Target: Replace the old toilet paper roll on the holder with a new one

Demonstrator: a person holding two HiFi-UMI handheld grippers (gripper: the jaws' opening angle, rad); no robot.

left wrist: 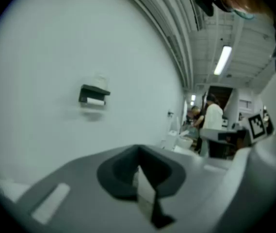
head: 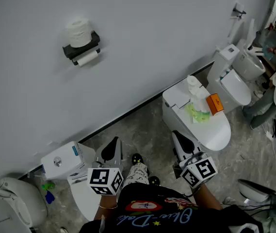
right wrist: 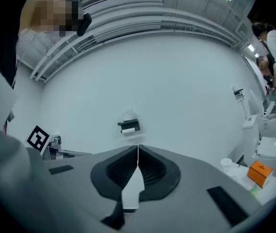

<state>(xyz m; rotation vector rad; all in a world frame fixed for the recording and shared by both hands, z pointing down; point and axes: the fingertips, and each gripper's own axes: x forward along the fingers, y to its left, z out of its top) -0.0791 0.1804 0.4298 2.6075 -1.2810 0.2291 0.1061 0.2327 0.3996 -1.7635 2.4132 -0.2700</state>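
left hand-held gripper is shut tight, pads together with nothing between them, and the right hand-held gripper matches it, closed and empty. both sit low and near, aimed at the wall. just beyond the right one stands a white toilet with an orange box and a bottle on top of it.

now look far up the wall: there's the black holder, well apart from both grippers. a fat roll stands upright on top of it, likely the new one, and a slimmer old roll sits in it underneath.

both should be very light and soft, easy to crush, with loose sheets that tear or unwind. i'd take the old roll gently across its ends or by the stiffer core, and pinch the fat roll across its sides without squashing it.

writing? the shirt at the bottom carries cursive print i can't read for sure, the orange box shows nothing legible, and the gripper cubes bear only square markers.
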